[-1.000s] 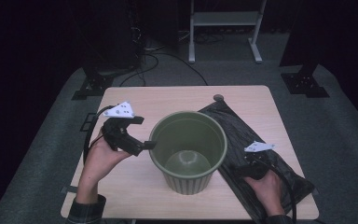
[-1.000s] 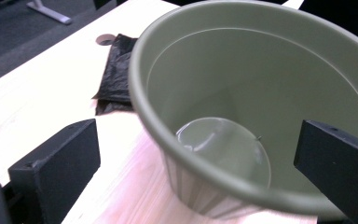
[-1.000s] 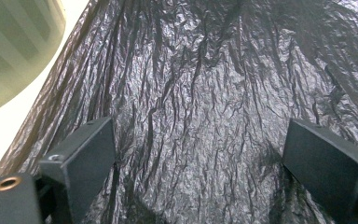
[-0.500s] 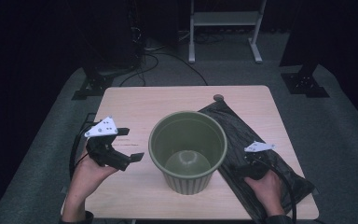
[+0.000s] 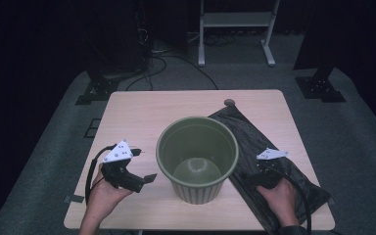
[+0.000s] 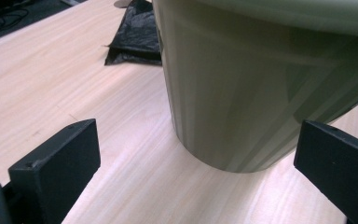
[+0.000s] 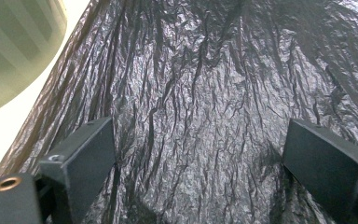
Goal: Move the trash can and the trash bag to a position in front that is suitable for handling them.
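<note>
An empty olive-green plastic bin (image 5: 197,128) stands upright in the middle of the wooden table (image 5: 142,112). A crumpled black plastic bag (image 5: 254,132) lies flat to its right. My left gripper (image 5: 145,165) is open just left of the bin, low over the table, and not touching it. In the left gripper view the bin's ribbed wall (image 6: 242,93) rises ahead of the spread jaws of the left gripper (image 6: 196,172). My right gripper (image 5: 250,179) hovers over the bag's near end. The right gripper (image 7: 200,177) is wide open above the wrinkled bag (image 7: 205,93), with the bin (image 7: 14,42) at upper left.
A small round grey object (image 5: 229,103) sits on the table at the bag's far corner. Beyond the table are a white stand (image 5: 235,19), floor cables (image 5: 161,54) and dark stand feet (image 5: 320,88). Bare tabletop stretches behind and left of the bin.
My left gripper has drawn back from the bin's rim, down and toward the near left of the table. The right gripper has stayed over the bag.
</note>
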